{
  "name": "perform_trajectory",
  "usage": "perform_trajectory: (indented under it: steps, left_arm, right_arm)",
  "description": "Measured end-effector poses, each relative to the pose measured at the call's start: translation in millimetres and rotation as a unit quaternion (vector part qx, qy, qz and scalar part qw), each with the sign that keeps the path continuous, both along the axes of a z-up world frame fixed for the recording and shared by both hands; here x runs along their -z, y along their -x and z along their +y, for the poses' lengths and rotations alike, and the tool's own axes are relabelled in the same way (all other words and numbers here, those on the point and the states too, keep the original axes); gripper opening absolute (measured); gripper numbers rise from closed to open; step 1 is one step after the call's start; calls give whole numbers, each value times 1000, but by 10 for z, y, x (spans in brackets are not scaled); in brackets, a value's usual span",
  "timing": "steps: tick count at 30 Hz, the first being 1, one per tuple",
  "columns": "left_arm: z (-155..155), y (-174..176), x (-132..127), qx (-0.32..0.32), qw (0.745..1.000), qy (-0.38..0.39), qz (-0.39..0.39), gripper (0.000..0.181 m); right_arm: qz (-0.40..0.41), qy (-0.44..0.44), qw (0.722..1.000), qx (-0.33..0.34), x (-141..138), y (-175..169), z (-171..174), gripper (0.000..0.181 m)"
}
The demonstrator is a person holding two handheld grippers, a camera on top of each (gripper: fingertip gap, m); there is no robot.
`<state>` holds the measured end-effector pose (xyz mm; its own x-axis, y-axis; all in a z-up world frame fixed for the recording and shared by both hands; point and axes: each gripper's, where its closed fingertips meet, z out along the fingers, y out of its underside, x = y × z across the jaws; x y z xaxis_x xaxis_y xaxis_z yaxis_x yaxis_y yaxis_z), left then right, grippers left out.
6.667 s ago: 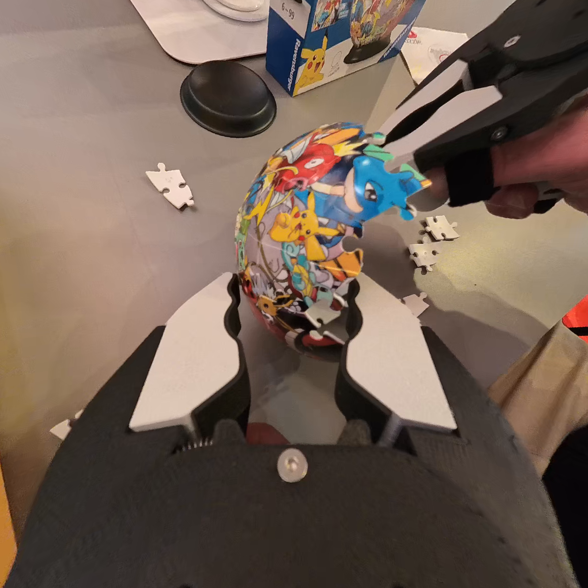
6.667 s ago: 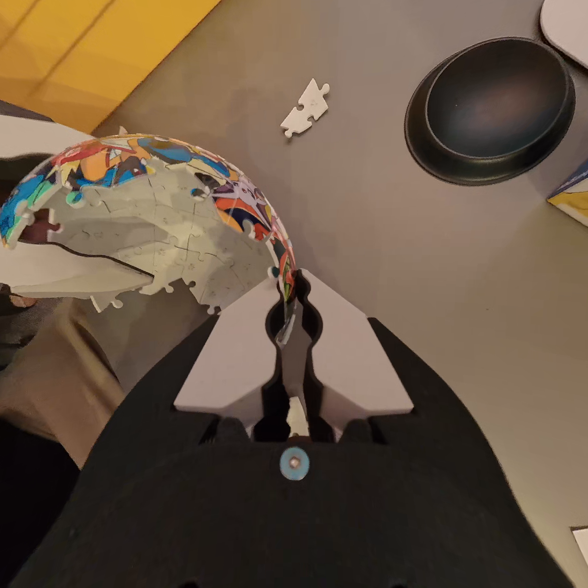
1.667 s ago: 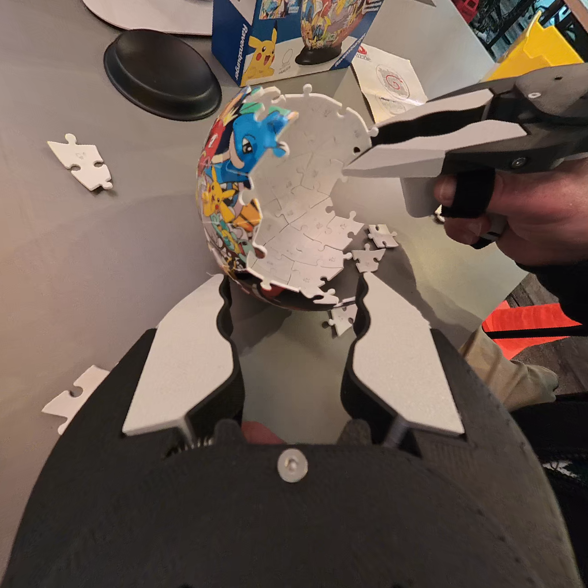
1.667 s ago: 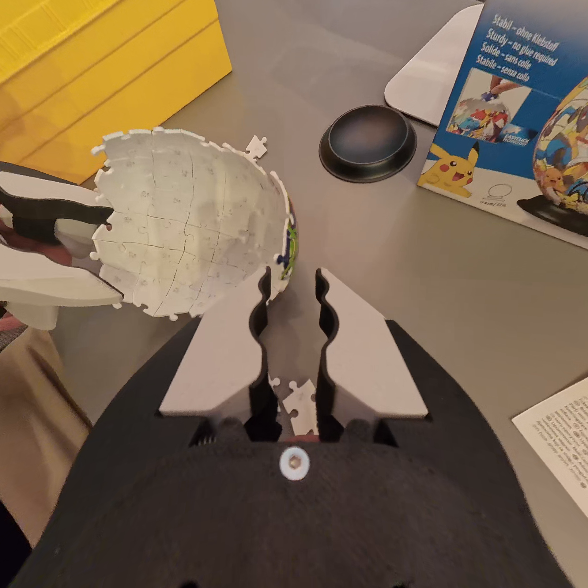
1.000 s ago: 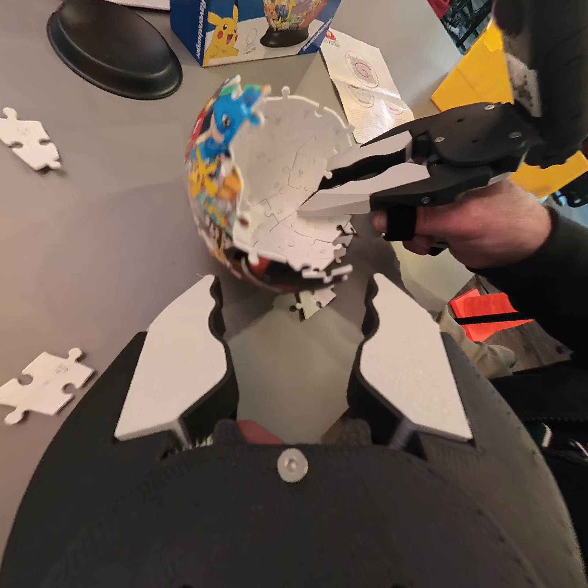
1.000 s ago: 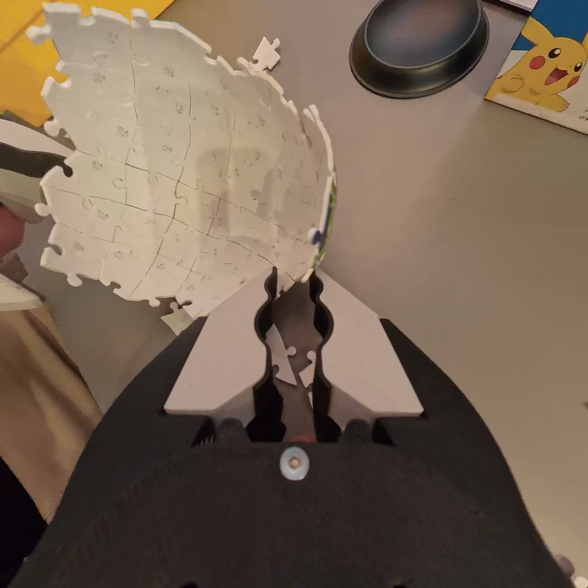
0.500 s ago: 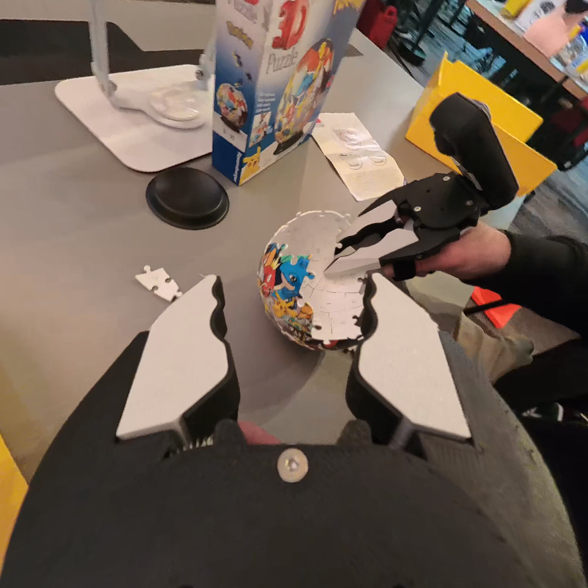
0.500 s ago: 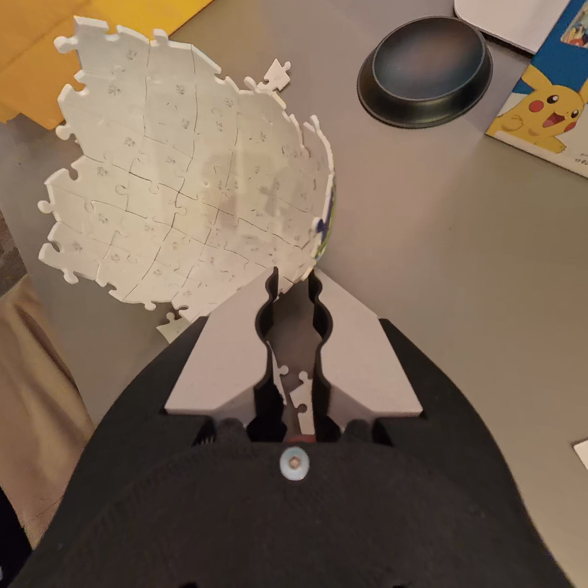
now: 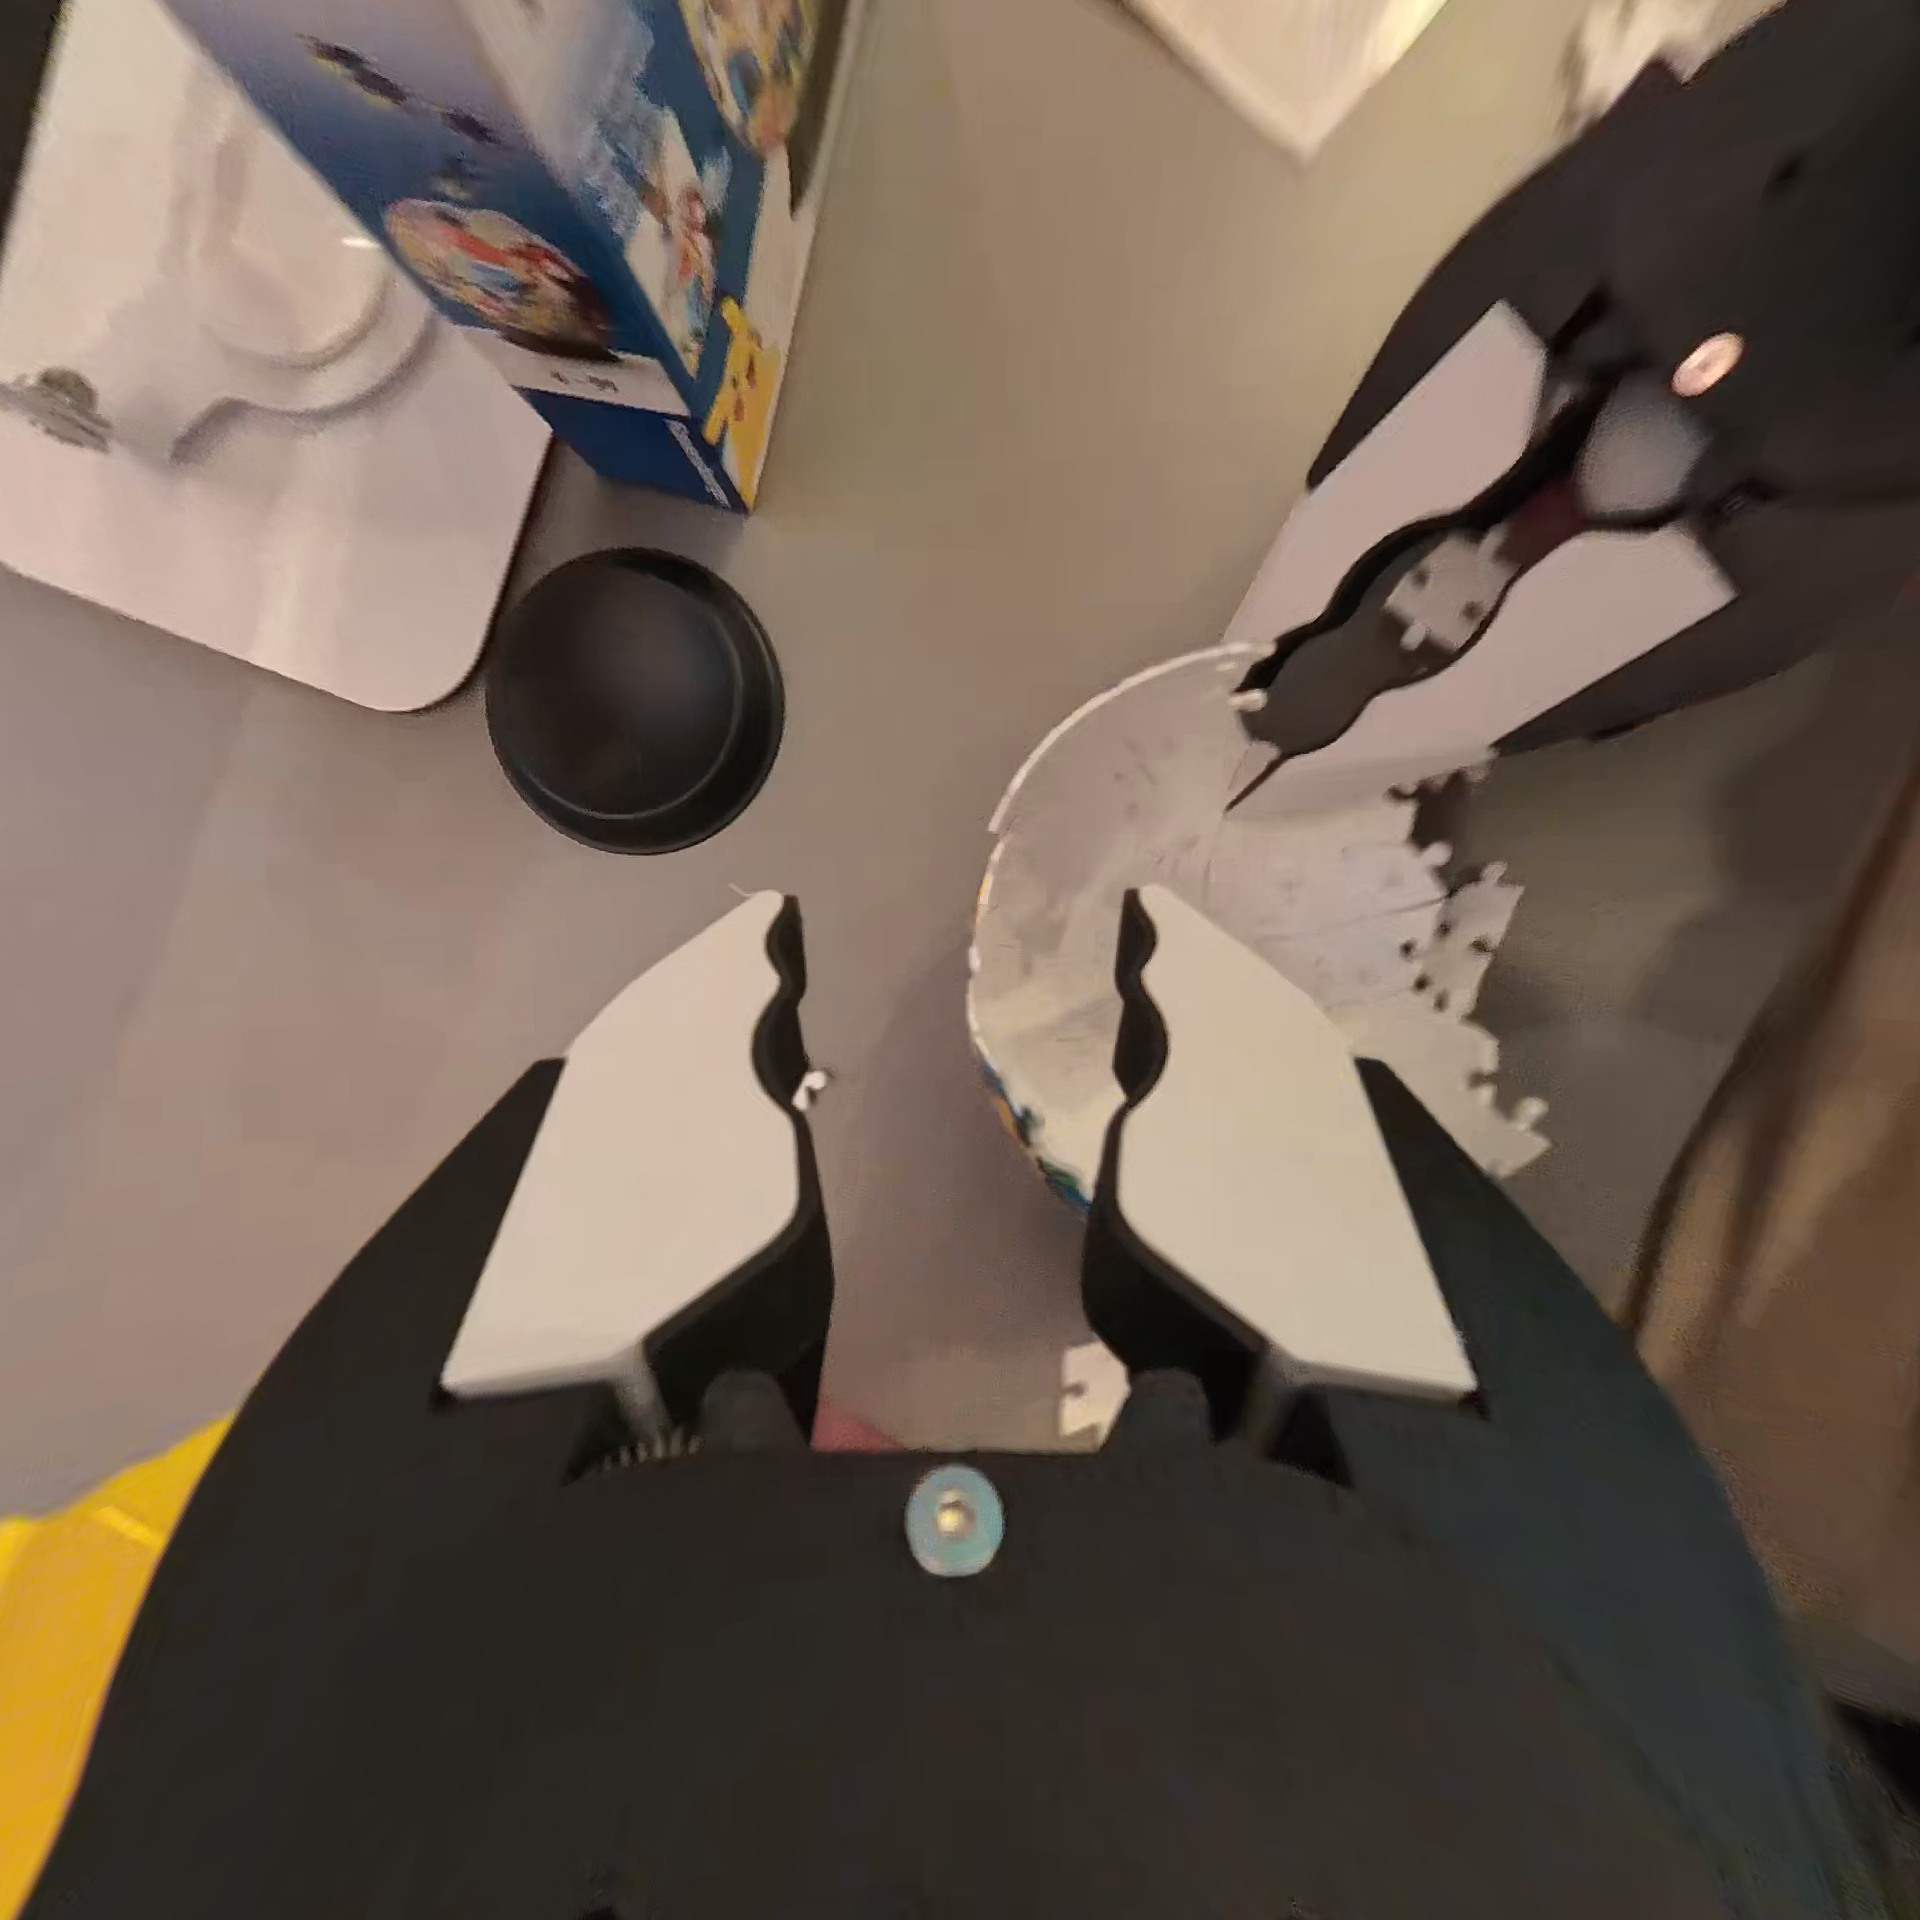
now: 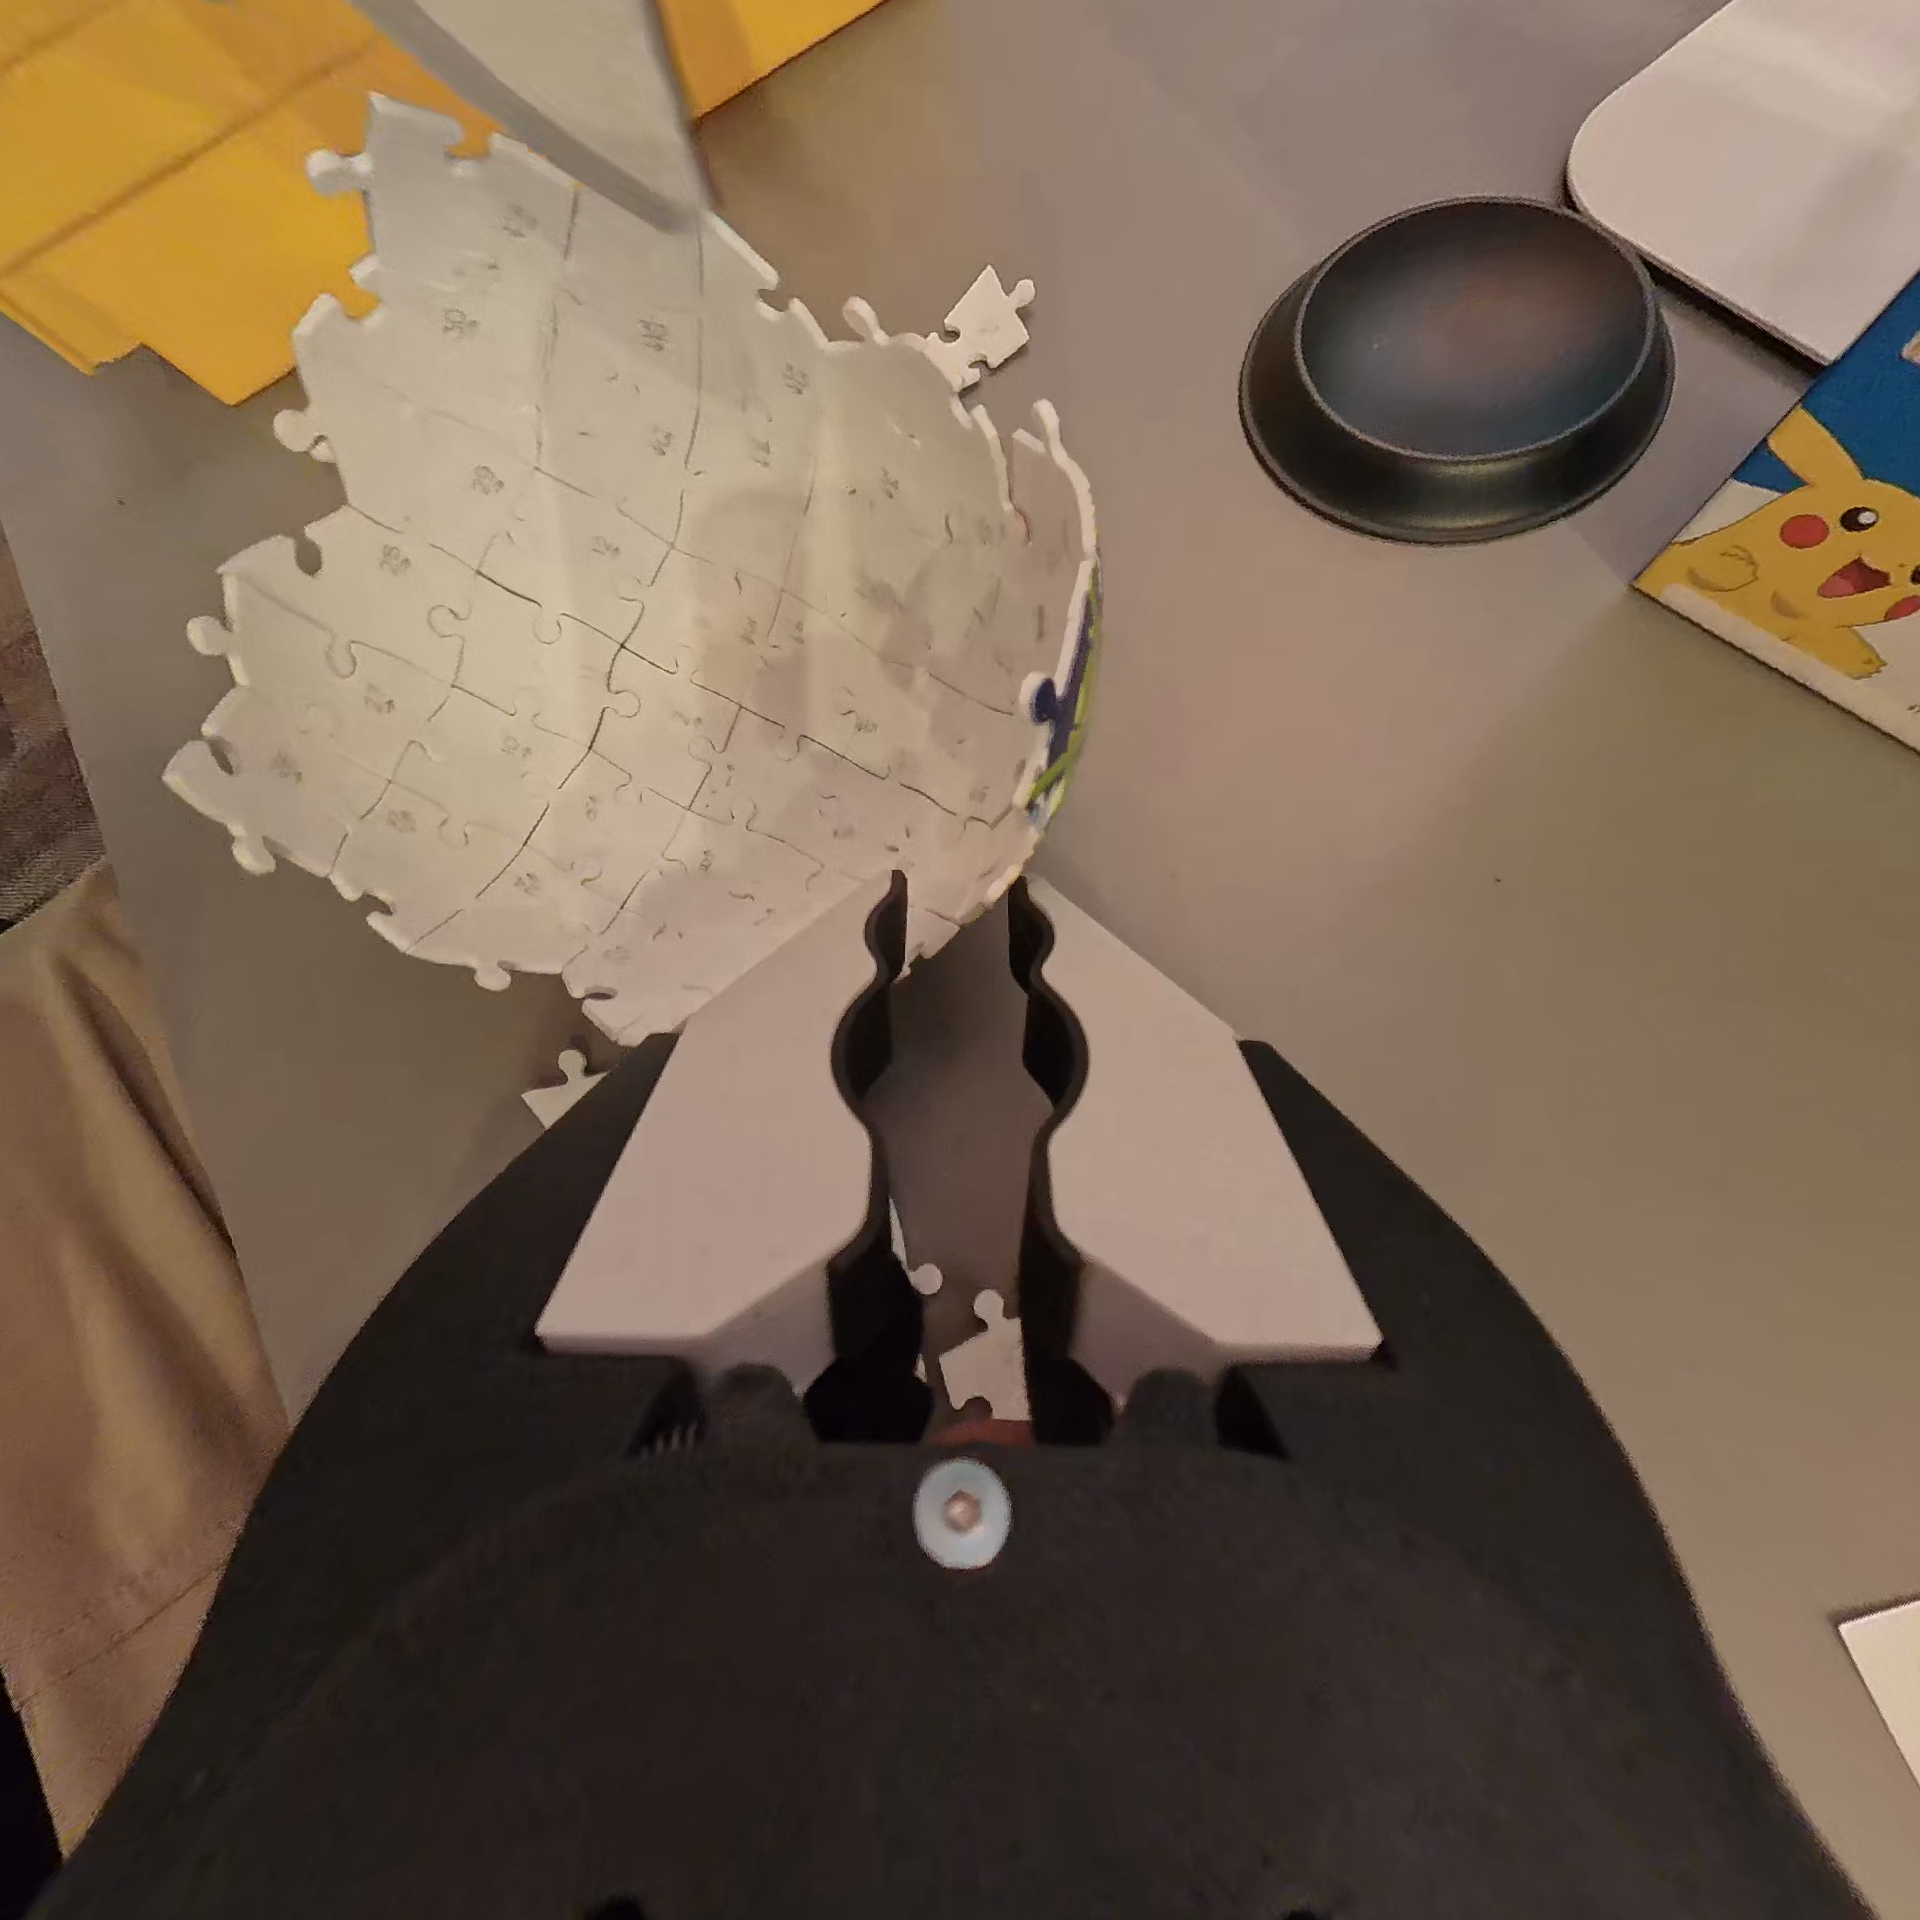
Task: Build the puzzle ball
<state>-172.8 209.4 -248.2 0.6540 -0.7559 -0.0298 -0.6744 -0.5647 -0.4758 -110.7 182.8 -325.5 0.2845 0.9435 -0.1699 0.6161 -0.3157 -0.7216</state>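
One half-built ball (image 10: 665,644) rests on the grey table (image 10: 1403,935), a shell of joined pieces with its white inner face showing. Its hollow opens toward the right gripper (image 10: 956,904) and to the left in that view; a thin strip of the coloured outside shows on its right rim. In the left wrist view the shell (image 9: 1195,883) is a curved arc that opens to the right.

Two grippers are in view. The left gripper (image 9: 961,925) hangs above the table with its jaws wide apart and nothing between them; the shell's edge lies behind its right finger. The right gripper has its jaws a narrow gap apart, tips at the shell's lower rim; whether they touch it cannot be told.

One black stand (image 10: 1455,364) sits beyond the shell, apart from it. One blue box (image 9: 582,239) stands behind the stand, next to one white plate (image 9: 239,436). One loose piece (image 10: 987,312) lies past the shell's top rim; two more (image 10: 977,1351) show between the right gripper's fingers.
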Motion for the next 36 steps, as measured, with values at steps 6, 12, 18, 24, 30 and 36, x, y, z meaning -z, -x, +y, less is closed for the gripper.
perform_trajectory:
  steps: [6, 12, 18, 24, 30, 36]
  left_arm:
    - [83, -20, 329, 92, 984, 79, 130, 48]
    - [-35, -43, 552, 155, 963, 127, 181, 24]
    - [-56, -83, 576, 153, 965, 122, 175, 5]
    - [-74, -75, 549, 135, 970, 122, 160, 3]
    - [-61, -46, 541, 117, 976, 112, 143, 2]
    - [-66, 17, 511, 86, 982, 99, 133, 2]
  right_arm:
    - [2, -7, 1000, -8, -10, 17, -11, 17]
    - [8, -12, 1000, -13, -41, 38, -32, 17]
    - [8, -13, 1000, -16, -46, 43, -42, 17]
    - [10, -17, 1000, -13, -61, 48, -44, 16]
    - [17, -22, 1000, -5, -98, 63, -22, 17]
    - [23, -28, 999, -1, -177, 16, 19, 31]
